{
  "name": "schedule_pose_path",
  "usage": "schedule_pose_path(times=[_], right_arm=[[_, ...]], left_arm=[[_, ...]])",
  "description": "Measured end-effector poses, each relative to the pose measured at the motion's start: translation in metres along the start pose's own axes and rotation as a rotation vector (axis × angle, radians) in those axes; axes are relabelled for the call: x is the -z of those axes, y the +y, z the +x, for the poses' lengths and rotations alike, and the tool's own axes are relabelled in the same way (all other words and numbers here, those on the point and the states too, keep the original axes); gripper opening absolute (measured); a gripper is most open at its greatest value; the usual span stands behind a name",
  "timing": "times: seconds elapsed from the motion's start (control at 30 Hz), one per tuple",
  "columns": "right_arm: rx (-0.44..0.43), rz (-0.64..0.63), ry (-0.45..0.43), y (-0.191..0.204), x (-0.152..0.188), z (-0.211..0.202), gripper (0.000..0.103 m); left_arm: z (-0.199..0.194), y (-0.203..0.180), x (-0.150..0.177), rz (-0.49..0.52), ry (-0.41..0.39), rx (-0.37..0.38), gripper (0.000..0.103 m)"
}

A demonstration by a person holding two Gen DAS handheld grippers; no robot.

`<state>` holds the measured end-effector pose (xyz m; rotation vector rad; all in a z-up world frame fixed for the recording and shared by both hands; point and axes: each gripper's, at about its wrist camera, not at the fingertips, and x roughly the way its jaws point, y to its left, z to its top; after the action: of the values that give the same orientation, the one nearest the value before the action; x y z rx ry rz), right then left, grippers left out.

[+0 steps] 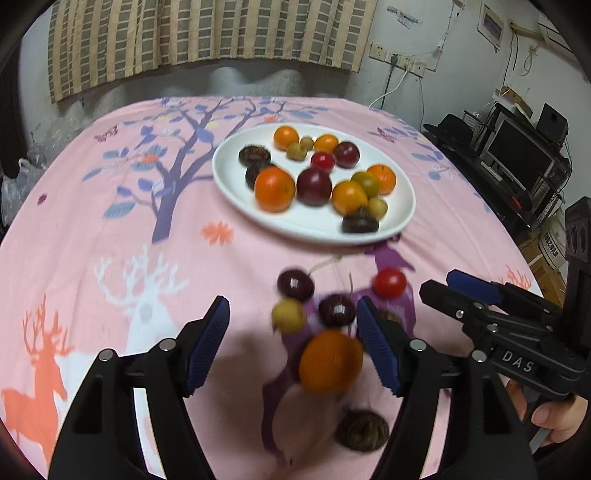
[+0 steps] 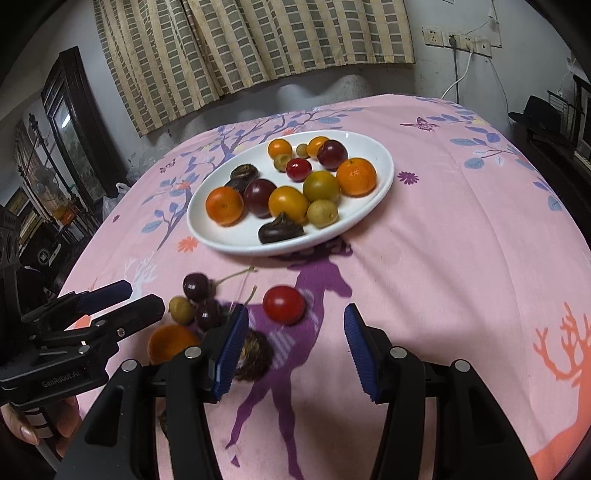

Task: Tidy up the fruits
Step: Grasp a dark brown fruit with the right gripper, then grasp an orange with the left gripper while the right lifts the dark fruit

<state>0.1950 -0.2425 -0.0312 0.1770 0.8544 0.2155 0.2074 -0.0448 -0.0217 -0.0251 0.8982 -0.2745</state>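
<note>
A white plate [image 1: 236,184] [image 2: 365,147] on the pink cloth holds several oranges, plums, small yellow fruits and dark spiky fruits. Loose fruit lies nearer: a red tomato [image 1: 389,283] [image 2: 283,305], two dark cherries [image 1: 295,284] [image 2: 195,286], a yellow-green fruit [image 1: 288,314] [image 2: 181,309], an orange [image 1: 330,362] [image 2: 170,341] and a brown spiky fruit [image 1: 364,430] [image 2: 255,354]. My left gripper [image 1: 291,347] is open, with the orange between its fingers but not pinched. My right gripper [image 2: 293,347] is open and empty, just behind the tomato.
The pink patterned tablecloth [image 2: 461,229] covers the table. A checked curtain [image 1: 207,33] hangs behind. A shelf with a monitor [image 1: 517,155] stands at the right, dark furniture [image 2: 74,122] at the left. The right gripper shows in the left wrist view [image 1: 461,291].
</note>
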Motion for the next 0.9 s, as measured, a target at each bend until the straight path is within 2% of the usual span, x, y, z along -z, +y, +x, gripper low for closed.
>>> schedule_pose_path(times=[0.2, 0.5, 0.57, 0.63, 0.9], right_arm=[[0.013, -0.079, 0.027, 0.019, 0.019, -0.003, 0.055], [0.060, -0.196, 0.104, 0.051, 0.027, 0.025, 0.055], [0.062, -0.194, 0.110, 0.054, 0.025, 0.032, 0.053], [0.066, -0.195, 0.093, 0.056, 0.023, 0.036, 0.042], [0.047, -0.110, 0.062, 0.031, 0.021, 0.014, 0.042]], left_arm=[[-0.009, 0.011, 0.024, -0.026, -0.012, -0.029, 0.074], [-0.023, 0.022, 0.029, -0.022, -0.050, 0.021, 0.077], [-0.021, 0.021, 0.030, -0.011, -0.041, 0.022, 0.077], [-0.020, 0.020, 0.030, -0.003, -0.037, 0.020, 0.077], [-0.015, 0.011, 0.034, 0.021, -0.016, 0.051, 0.078]])
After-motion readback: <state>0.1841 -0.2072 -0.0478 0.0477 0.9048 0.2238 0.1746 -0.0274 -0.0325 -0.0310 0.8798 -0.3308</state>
